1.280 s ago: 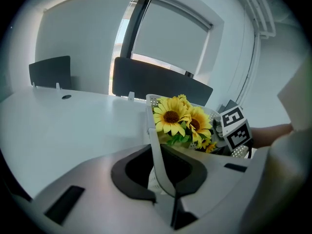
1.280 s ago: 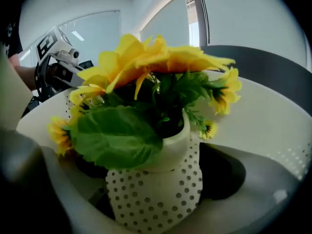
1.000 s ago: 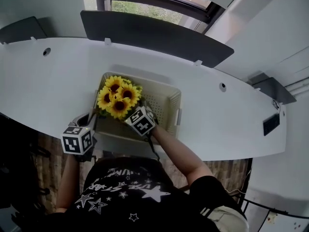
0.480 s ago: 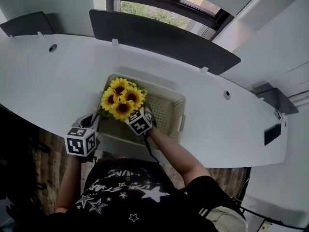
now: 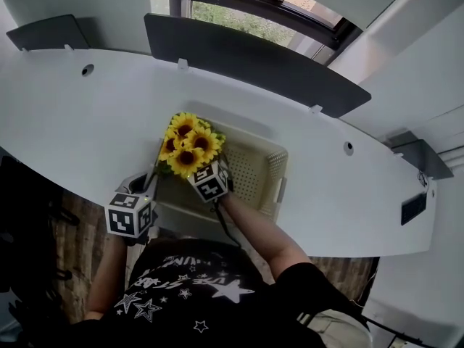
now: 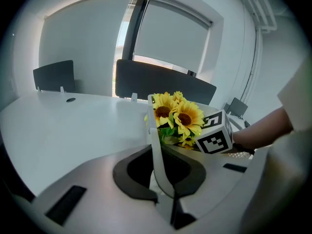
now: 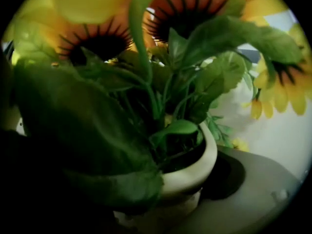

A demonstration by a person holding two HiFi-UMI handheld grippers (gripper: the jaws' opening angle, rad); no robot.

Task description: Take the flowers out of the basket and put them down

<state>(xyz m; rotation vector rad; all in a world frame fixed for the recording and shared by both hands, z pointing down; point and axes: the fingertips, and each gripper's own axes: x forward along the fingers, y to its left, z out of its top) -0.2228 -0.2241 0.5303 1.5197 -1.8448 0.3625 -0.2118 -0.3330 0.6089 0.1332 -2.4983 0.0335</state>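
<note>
A bunch of yellow sunflowers (image 5: pixel 188 143) in a cream pot (image 7: pixel 189 175) stands over the far left corner of the cream perforated basket (image 5: pixel 255 167). My right gripper (image 5: pixel 205 170) reaches in under the blooms and is shut on the pot's rim. In the right gripper view the leaves and flowers (image 7: pixel 185 13) fill the picture. My left gripper (image 5: pixel 148 190) is at the basket's near left side. Its jaws have just been closing, and the thin basket wall (image 6: pixel 153 126) is pinched between them. The left gripper view also shows the sunflowers (image 6: pixel 178 115) and the right gripper's marker cube (image 6: pixel 214 138).
The basket sits near the front edge of a long curved white table (image 5: pixel 72 114). Dark divider panels (image 5: pixel 254 56) stand along its far edge, below a window. The person's right forearm (image 5: pixel 254 227) reaches in over the front edge.
The right gripper and the sunflowers have shifted towards the basket's far left corner. The left gripper has stayed at the basket's wall.
</note>
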